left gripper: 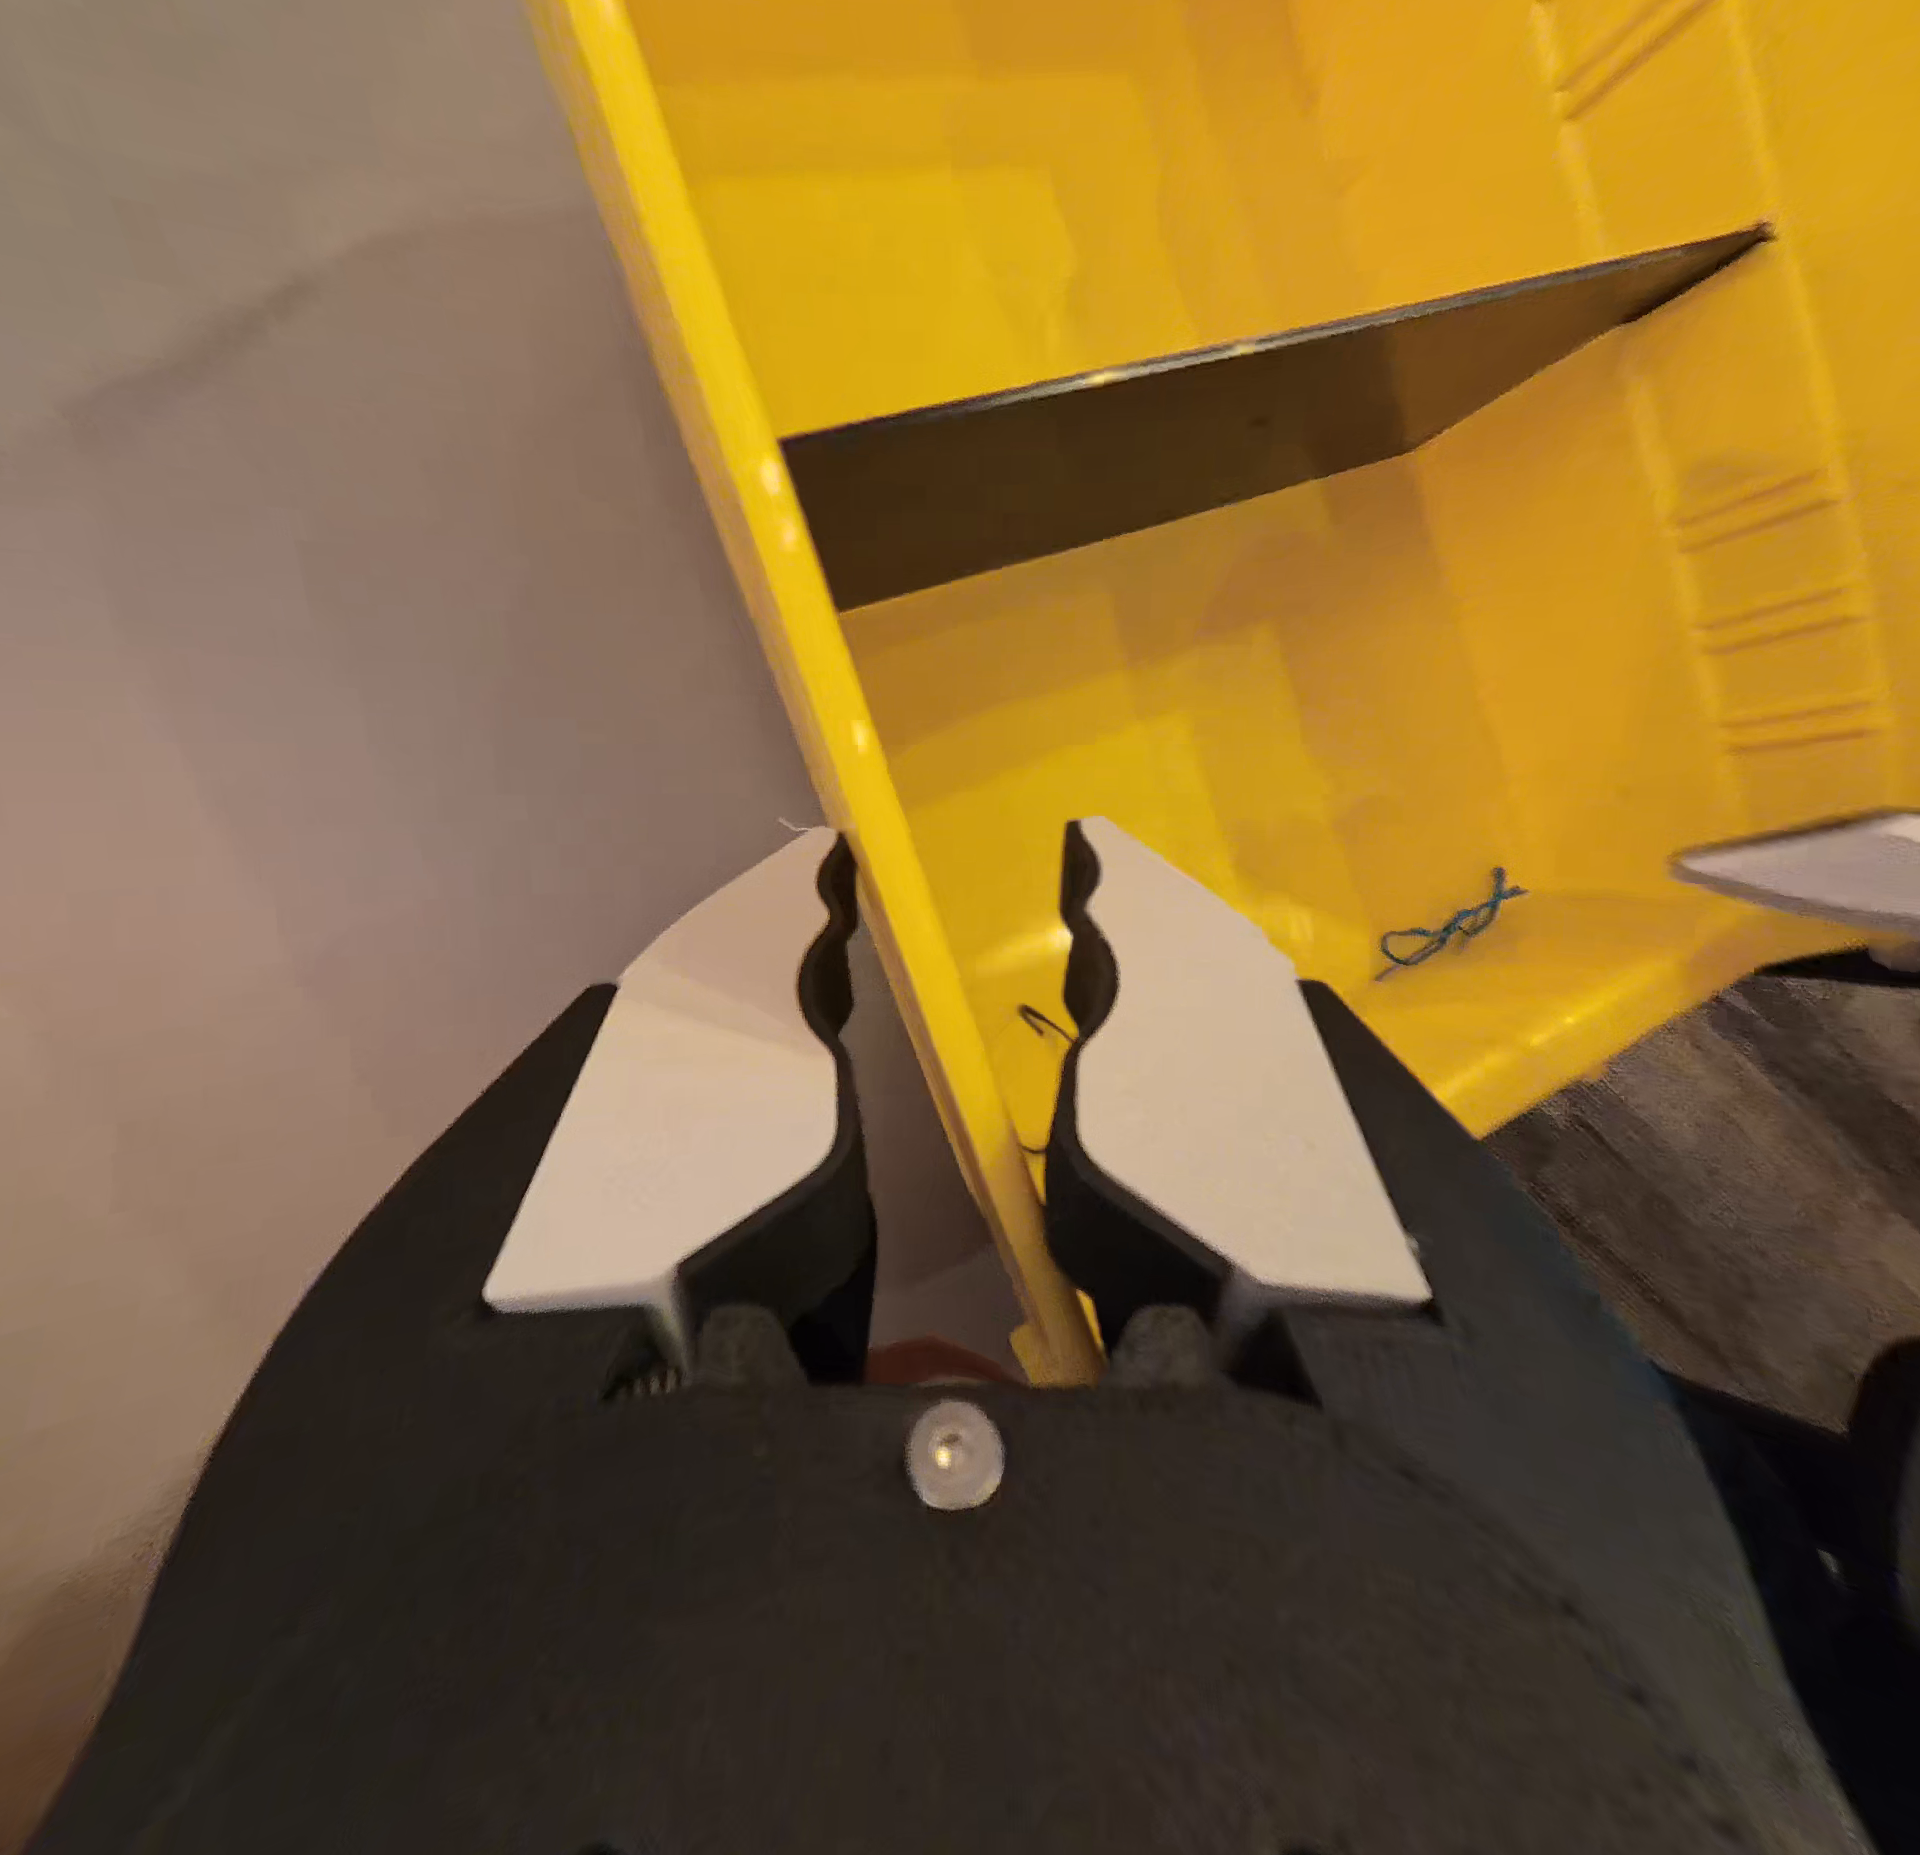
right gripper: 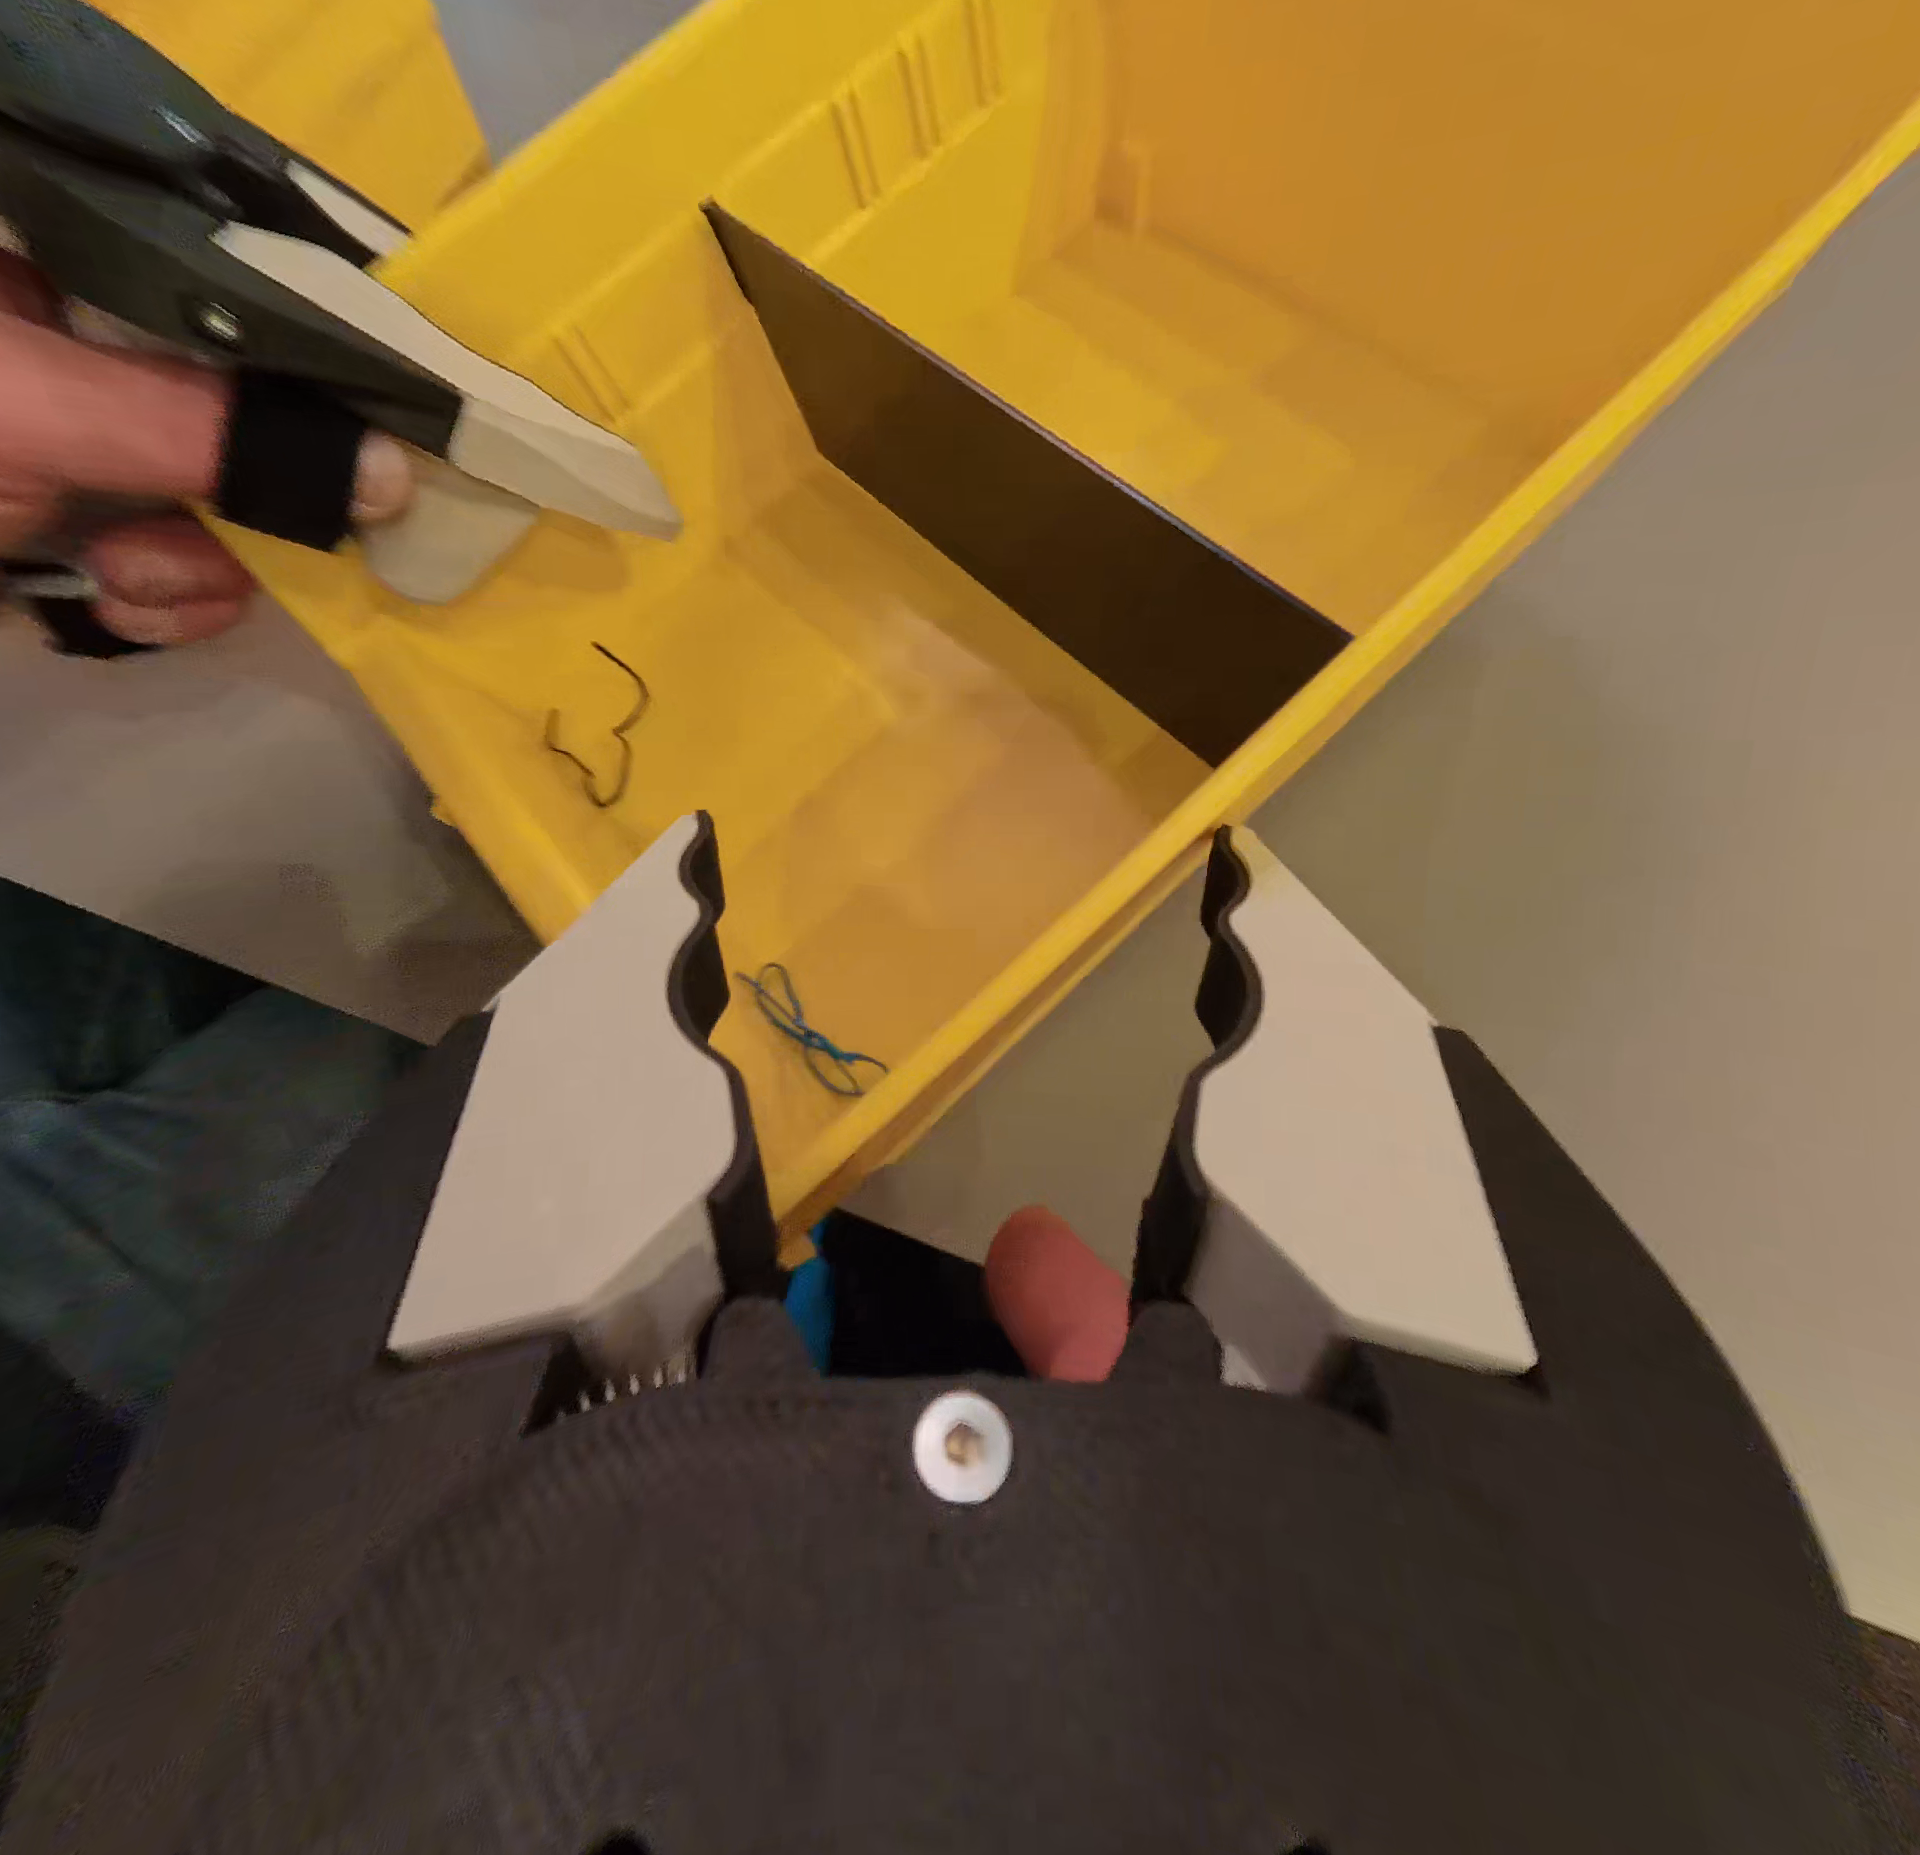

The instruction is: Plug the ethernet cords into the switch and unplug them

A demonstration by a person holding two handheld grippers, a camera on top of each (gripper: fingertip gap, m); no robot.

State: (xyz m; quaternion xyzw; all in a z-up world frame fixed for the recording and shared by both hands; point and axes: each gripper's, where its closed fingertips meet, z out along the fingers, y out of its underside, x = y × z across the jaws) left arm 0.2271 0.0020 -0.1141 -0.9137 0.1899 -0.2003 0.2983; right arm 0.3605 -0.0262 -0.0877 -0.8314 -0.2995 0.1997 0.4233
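No ethernet cord or switch shows in either view. A yellow plastic bin [left gripper: 1195, 195] [right gripper: 1299, 247] with a black divider [left gripper: 1195, 444] [right gripper: 1018, 496] across it sits on a pale table. My left gripper [left gripper: 956, 834] is open and straddles the bin's left wall near its front corner; it also shows in the right wrist view [right gripper: 582, 527], held by a hand [right gripper: 104, 455]. My right gripper [right gripper: 964, 829] is wide open and empty, with the bin's right rim [right gripper: 1039, 964] running between its fingers. One of its fingertips [left gripper: 1808, 870] shows at the right edge of the left wrist view.
A blue bit of twisted wire [left gripper: 1444, 938] [right gripper: 810, 1031] and a black one [right gripper: 603, 725] lie on the bin floor. A second yellow bin [right gripper: 260, 60] stands behind. The pale table [right gripper: 1662, 766] [left gripper: 312, 558] flanks the bin; dark carpet [left gripper: 1662, 1130] lies below its edge.
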